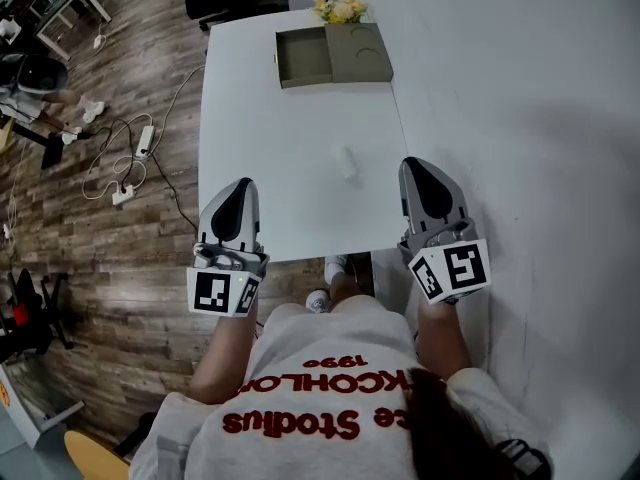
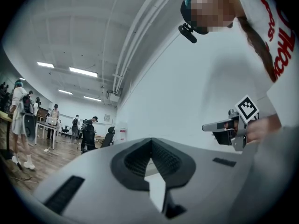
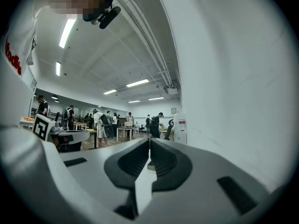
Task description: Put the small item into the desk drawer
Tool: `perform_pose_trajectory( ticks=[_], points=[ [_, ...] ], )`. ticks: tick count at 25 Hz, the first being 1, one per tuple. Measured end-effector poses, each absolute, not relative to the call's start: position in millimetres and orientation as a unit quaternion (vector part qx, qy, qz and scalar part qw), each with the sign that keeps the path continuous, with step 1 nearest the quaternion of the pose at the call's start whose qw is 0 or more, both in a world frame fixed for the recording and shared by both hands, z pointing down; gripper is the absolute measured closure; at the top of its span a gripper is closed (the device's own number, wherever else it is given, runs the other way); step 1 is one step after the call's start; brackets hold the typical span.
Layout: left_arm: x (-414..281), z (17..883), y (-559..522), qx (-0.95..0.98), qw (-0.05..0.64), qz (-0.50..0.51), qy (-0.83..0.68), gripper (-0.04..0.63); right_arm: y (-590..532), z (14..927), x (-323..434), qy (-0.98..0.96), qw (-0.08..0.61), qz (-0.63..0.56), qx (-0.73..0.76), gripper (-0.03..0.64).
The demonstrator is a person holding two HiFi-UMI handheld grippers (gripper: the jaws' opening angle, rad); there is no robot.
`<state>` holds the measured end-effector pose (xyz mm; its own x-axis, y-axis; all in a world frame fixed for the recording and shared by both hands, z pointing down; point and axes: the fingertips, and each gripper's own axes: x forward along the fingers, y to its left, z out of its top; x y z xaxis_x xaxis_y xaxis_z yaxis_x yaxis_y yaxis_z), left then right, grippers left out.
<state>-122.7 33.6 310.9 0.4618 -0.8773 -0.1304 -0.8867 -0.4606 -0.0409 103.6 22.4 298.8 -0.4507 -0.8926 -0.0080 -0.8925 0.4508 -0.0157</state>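
Note:
A small white item (image 1: pixel 345 162) lies on the white table (image 1: pixel 260 118), near its right side. At the far end stands an olive-grey desk drawer unit (image 1: pixel 362 52) with its drawer (image 1: pixel 305 58) pulled out to the left and empty. My left gripper (image 1: pixel 243 182) hovers over the near left part of the table, shut with nothing in it (image 2: pixel 150 141). My right gripper (image 1: pixel 414 162) is at the table's near right edge, just right of the item and apart from it, also shut and empty (image 3: pixel 149 140). Each gripper view shows the other gripper (image 2: pixel 229 125) (image 3: pixel 65 136) held level.
A bunch of yellow flowers (image 1: pixel 340 10) sits behind the drawer unit. A white wall (image 1: pixel 520 118) runs along the table's right side. Cables and a power strip (image 1: pixel 130 163) lie on the wooden floor to the left. People and office chairs (image 2: pixel 88 134) stand far off.

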Motion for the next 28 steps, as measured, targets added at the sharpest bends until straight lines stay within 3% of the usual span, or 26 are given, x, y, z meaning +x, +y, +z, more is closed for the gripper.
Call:
perform_pose_trajectory(
  ticks=[13, 28],
  points=[
    [-86, 279, -80, -0.849, 0.069, 0.048, 0.522, 0.589, -114, 271, 104, 0.869, 0.048, -0.012, -0.493, 0.606],
    [-102, 295, -149, -0.853, 0.04, 0.046, 0.519, 0.589, -164, 294, 114, 0.851, 0.005, -0.035, -0.523, 0.606]
  ],
)
